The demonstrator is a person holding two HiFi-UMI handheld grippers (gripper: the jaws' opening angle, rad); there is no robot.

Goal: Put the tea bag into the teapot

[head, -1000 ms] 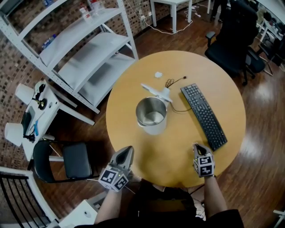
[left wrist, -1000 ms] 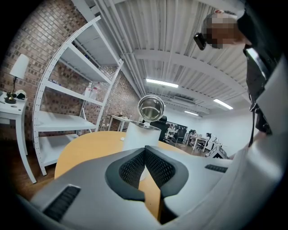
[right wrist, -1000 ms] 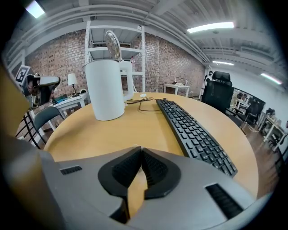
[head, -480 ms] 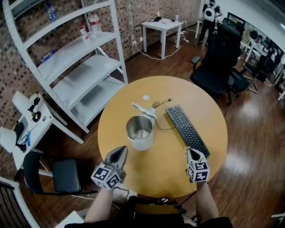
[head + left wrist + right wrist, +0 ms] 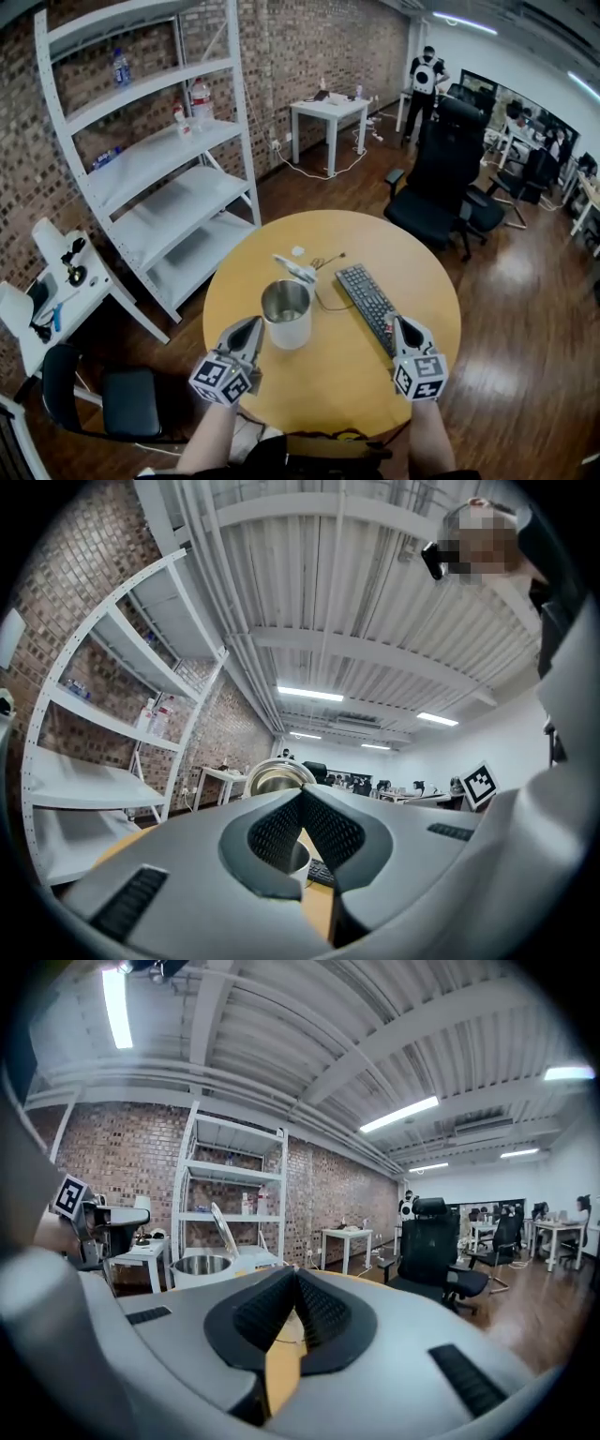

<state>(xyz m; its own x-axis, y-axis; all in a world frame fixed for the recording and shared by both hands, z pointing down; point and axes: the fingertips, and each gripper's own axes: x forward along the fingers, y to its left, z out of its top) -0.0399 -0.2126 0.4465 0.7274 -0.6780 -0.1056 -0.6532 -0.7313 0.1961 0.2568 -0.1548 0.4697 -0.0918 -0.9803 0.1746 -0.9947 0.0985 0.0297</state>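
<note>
Left gripper (image 5: 254, 324), right gripper (image 5: 401, 324) both together, empty; white speck (image 5: 297, 251) beyond teapot (image 5: 286, 315) too small for identification.

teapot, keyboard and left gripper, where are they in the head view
teapot (image 5: 284, 336), head view, on its outer wall below the metal rim
keyboard (image 5: 368, 302), head view, on the middle of the keys
left gripper (image 5: 252, 325), head view, at the tips of its closed jaws

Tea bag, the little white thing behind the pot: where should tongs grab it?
Probably from straight above, pinching across its middle: the tea bag seems to lie flat on the table, past the teapot. Too small to show a string.
</note>
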